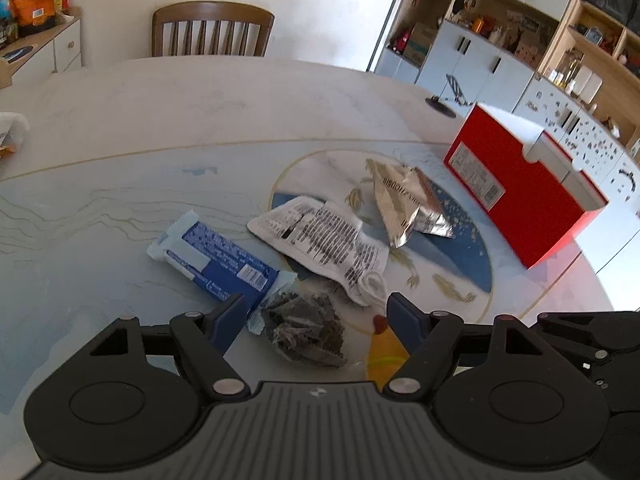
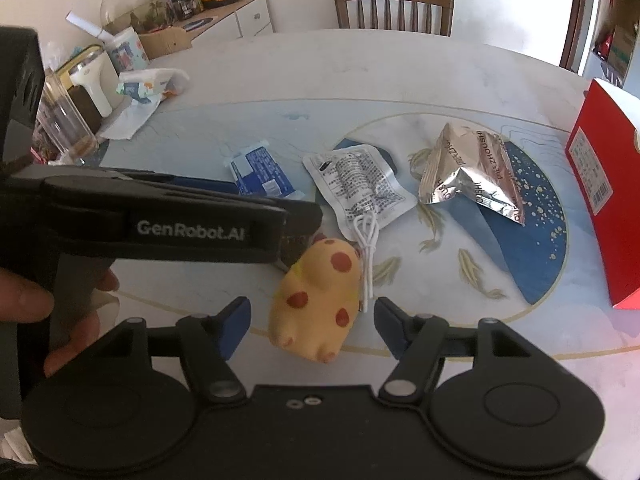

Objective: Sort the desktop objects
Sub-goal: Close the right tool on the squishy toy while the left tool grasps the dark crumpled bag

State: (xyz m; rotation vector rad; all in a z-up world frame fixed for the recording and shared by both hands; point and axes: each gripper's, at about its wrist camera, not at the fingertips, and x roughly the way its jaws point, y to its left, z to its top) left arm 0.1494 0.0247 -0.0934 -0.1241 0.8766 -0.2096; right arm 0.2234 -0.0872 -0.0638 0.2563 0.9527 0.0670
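Left tongs [image 1: 316, 312]: angled down at the bench [image 1: 160, 128], jaws apart, straddling a dark crumpled wrapper [image 1: 304, 332] without pressing it. Right tongs [image 2: 312, 320]: angled down, jaws apart, flanking the yellow spotted toy [image 2: 316, 304], pads clear. White cable [image 2: 368, 248] just beside the toy; blue packet [image 1: 216, 260] beyond the wrapper; red box [image 1: 520, 192] well apart.

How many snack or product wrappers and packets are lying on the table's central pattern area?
4: a blue wrapper at left, a white printed packet in the middle, a silver foil packet toward the red box, and a dark crumpled wrapper between the left gripper's fingers. Others may be hidden.
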